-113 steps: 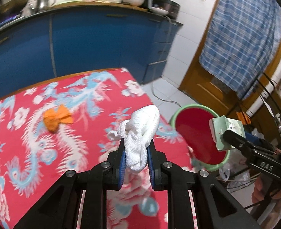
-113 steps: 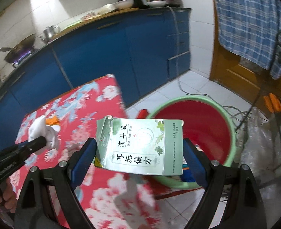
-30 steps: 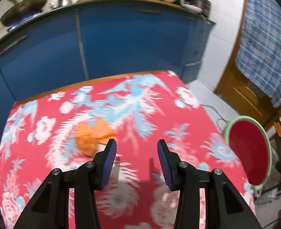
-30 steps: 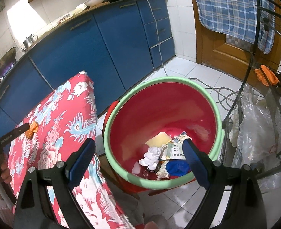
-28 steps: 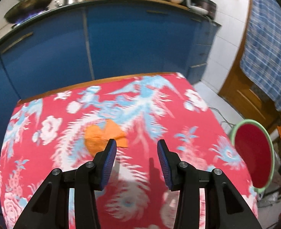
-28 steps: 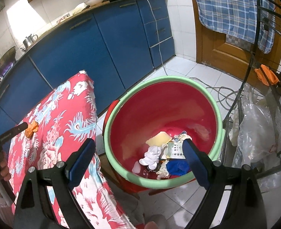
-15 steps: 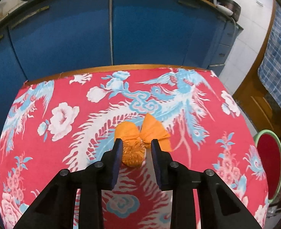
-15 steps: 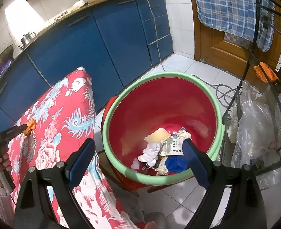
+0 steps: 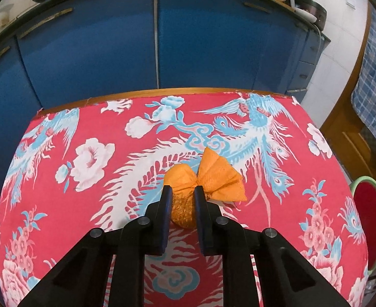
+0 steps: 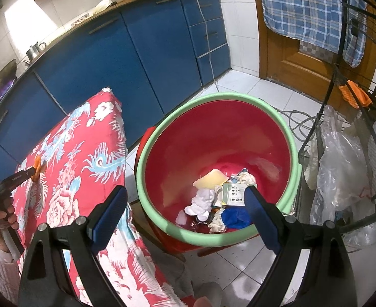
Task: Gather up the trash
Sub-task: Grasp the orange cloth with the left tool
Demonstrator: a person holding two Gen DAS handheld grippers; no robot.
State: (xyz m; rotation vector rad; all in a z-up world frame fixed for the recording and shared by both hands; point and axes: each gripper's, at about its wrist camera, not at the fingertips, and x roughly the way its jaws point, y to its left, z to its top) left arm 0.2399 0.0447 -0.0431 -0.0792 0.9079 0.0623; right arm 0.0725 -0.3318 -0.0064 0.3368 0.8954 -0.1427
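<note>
An orange crumpled wrapper [image 9: 208, 179] lies on the red flowered tablecloth [image 9: 85, 128]. My left gripper [image 9: 182, 192] is shut on its rounded near end, low on the table; it also shows small in the right wrist view [image 10: 35, 170]. My right gripper [image 10: 185, 194] is open and empty above the red bucket with a green rim [image 10: 294, 153]. Inside lie a white cloth [image 10: 200, 200], a small green-and-white box [image 10: 232, 194], a blue scrap [image 10: 235, 217] and other scraps.
Blue kitchen cabinets [image 9: 162, 38] stand behind the table. The bucket shows at the right edge of the left wrist view [image 9: 367, 212]. A wire rack [image 10: 362, 102] with plastic bags [image 10: 341, 174] stands right of the bucket. A wooden door [image 10: 290, 51] with a checked cloth is behind.
My left gripper dropped the white cloth, moved back over the table, came down around the orange wrapper and closed on it. My right gripper released the box into the bucket and stays open.
</note>
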